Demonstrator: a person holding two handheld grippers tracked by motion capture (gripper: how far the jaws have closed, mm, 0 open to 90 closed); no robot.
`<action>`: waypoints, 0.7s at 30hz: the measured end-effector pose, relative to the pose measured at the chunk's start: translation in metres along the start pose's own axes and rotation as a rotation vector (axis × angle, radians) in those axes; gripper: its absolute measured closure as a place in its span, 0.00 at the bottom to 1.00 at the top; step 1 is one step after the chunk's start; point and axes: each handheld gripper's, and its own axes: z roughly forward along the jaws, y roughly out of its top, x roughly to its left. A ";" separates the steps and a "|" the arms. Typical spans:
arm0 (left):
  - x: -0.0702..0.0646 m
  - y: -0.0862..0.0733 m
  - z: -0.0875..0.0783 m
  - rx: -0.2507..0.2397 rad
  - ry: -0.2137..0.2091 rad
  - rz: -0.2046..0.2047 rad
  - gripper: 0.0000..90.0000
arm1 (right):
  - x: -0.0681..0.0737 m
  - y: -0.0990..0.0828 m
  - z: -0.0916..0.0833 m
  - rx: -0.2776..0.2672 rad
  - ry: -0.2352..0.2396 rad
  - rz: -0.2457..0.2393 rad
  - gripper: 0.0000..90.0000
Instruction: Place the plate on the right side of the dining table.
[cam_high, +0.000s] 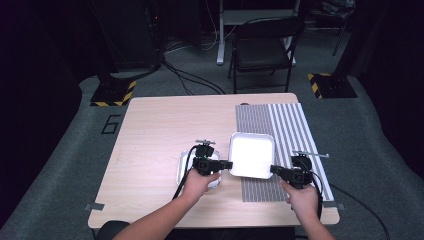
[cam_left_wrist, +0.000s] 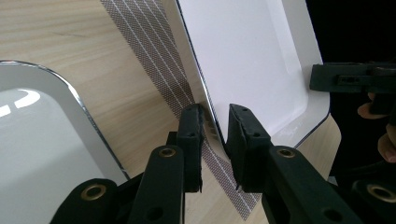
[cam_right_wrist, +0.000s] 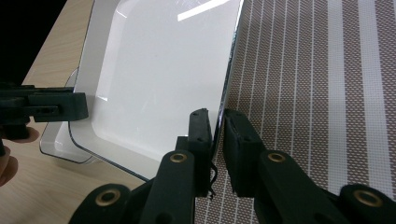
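Observation:
A white square plate hangs over the table between both grippers. My left gripper is shut on the plate's left rim; in the left gripper view its jaws pinch the plate's edge at the gripper. My right gripper is shut on the opposite rim; the right gripper view shows the plate with its edge clamped in the gripper. A second white plate lies on the wood under my left hand, also visible as the plate.
A striped grey-and-white mat covers the right part of the wooden table. A black chair stands beyond the far edge. Bare wood lies at the left and far side.

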 end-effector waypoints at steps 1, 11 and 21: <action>-0.001 0.000 0.001 0.002 0.000 -0.008 0.83 | -0.002 -0.001 -0.001 -0.001 0.003 -0.001 0.91; -0.006 0.002 0.016 0.024 -0.011 0.001 0.83 | -0.015 -0.004 -0.008 -0.017 -0.009 0.020 0.91; -0.010 0.003 0.027 0.037 -0.026 -0.004 0.83 | -0.023 -0.007 -0.013 -0.020 -0.020 0.039 0.91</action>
